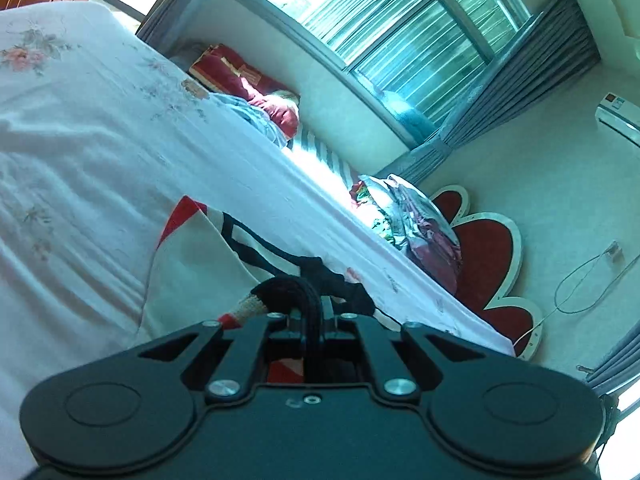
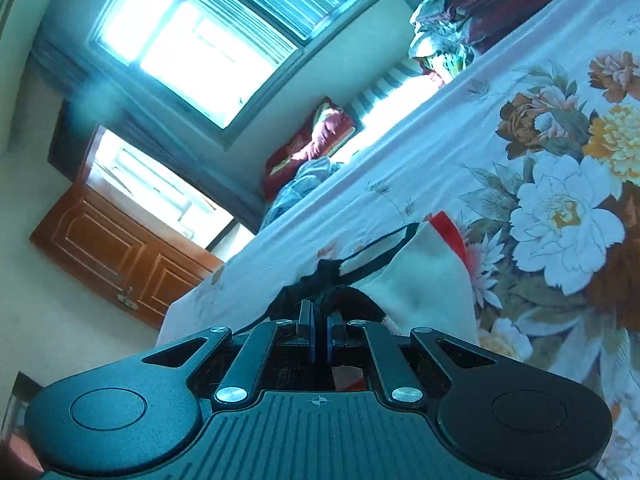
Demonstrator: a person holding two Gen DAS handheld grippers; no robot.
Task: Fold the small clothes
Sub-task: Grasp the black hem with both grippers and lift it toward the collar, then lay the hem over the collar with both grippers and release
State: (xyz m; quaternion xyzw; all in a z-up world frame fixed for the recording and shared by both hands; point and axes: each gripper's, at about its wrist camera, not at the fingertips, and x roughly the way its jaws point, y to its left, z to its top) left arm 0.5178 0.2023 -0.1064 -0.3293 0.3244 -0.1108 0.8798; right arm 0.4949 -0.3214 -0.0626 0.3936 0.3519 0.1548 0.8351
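The left gripper (image 1: 314,312) is seen clamped on the black ribbed hem of a small white, red and black garment (image 1: 200,264), and the right gripper (image 2: 319,322) is pinched shut on the same dark hem, the garment (image 2: 424,276) being hung from both above the floral bedsheet (image 1: 80,140). Beyond the garment, the far edge of the bedsheet is bordered by pillows (image 1: 248,84) and a window (image 1: 400,24), while broad bare sheet is left beside the garment.
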